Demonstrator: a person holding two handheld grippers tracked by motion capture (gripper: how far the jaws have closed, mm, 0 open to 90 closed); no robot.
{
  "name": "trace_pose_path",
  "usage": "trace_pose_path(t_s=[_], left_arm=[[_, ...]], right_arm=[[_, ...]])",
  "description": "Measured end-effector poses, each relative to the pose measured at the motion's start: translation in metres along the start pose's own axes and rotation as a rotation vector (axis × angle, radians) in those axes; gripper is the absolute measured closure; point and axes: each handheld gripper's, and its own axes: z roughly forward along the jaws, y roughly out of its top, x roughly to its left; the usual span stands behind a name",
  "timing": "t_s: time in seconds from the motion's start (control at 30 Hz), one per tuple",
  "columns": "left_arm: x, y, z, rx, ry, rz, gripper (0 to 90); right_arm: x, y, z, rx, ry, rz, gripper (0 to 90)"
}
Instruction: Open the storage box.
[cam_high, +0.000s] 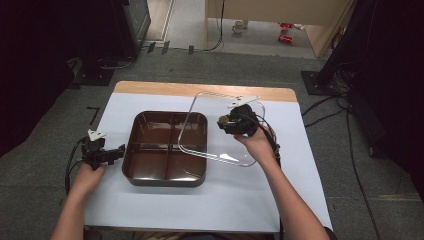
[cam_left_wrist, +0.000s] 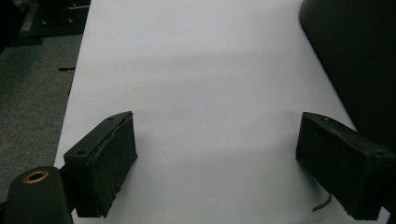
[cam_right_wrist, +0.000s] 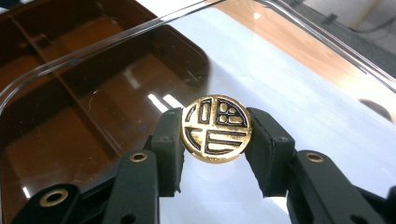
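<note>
A clear plastic lid (cam_high: 220, 127) is held by the right gripper (cam_high: 239, 121), tilted, with its near-left part over the right side of the brown tray (cam_high: 150, 172) and its far edge reaching toward the wooden strip of the counter (cam_high: 200, 89). In the right gripper view, the fingers (cam_right_wrist: 168, 149) are seen closed on a round gold knob (cam_right_wrist: 216, 129) bearing a black pattern; one pad is pressed against each side of the knob. The knob sits at the centre of the lid, between the fingertips. Through the clear lid, beyond and to the left of the fingers, the tray's divided compartments are seen; no contents are visible in them.

The tray is recorded as a dark brown, rounded rectangle with four compartments, resting on the white sheet (cam_high: 240, 195) that covers the counter. It lies between the two grippers.

The left gripper (cam_high: 102, 154) is held just beside the left wall of the tray, low over the white sheet. In the left gripper view, its fingers (cam_left_wrist: 109, 161) are spread wide apart and nothing is held between them; only white sheet is seen in the gap. A dark curved surface, taken to be the tray's outer wall, is seen ahead of and just outside the right-hand finger in that view.

Grey carpeted floor (cam_high: 45, 125) surrounds the counter.
</note>
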Motion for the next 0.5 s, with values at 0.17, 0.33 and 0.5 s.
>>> trace_pose_path(t_s=[0.17,0.33,0.5], left_arm=[[0.0,0.0,0.0,0.0,0.0,0.0,12.2],[0.0,0.0,0.0,0.0,0.0,0.0,12.2],[0.0,0.0,0.0,0.0,0.0,0.0,12.2]], right_arm=[[-0.02,-0.013,-0.004,0.017,-0.028,0.041,58.8],[-0.036,-0.025,-0.009,0.021,-0.054,0.083,58.8],[-0.05,-0.036,-0.013,0.029,-0.08,0.11,58.8]])
